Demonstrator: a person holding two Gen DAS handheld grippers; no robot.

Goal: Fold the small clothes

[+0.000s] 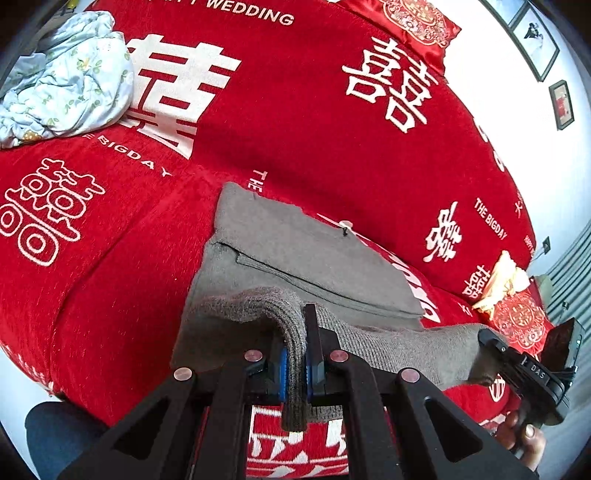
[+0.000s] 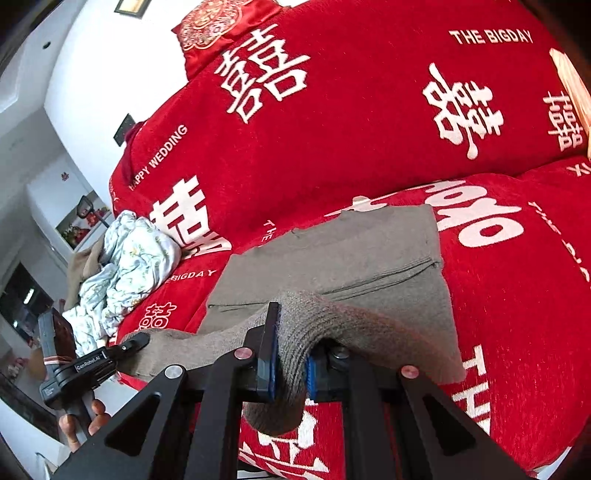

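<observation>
A grey knit garment [image 1: 314, 258] lies on the red bedspread [image 1: 295, 110], partly folded, with its near ribbed hem lifted off the bed. My left gripper [image 1: 294, 369] is shut on one end of that hem, and a fold of knit hangs down between the blue pads. My right gripper [image 1: 487, 339] pinches the other end of the hem at the right. In the right wrist view, my right gripper [image 2: 290, 369] is shut on the grey garment [image 2: 351, 251], and the left gripper [image 2: 136, 341] holds the hem at the far left. The hem stretches between the two grippers.
A crumpled pale blue floral cloth [image 1: 70, 81] [image 2: 129, 266] lies at the far left of the bed. A red embroidered pillow [image 1: 417, 18] sits by the wall, where framed pictures [image 1: 535, 40] hang. A yellowish bundle [image 1: 502, 280] rests at the right edge.
</observation>
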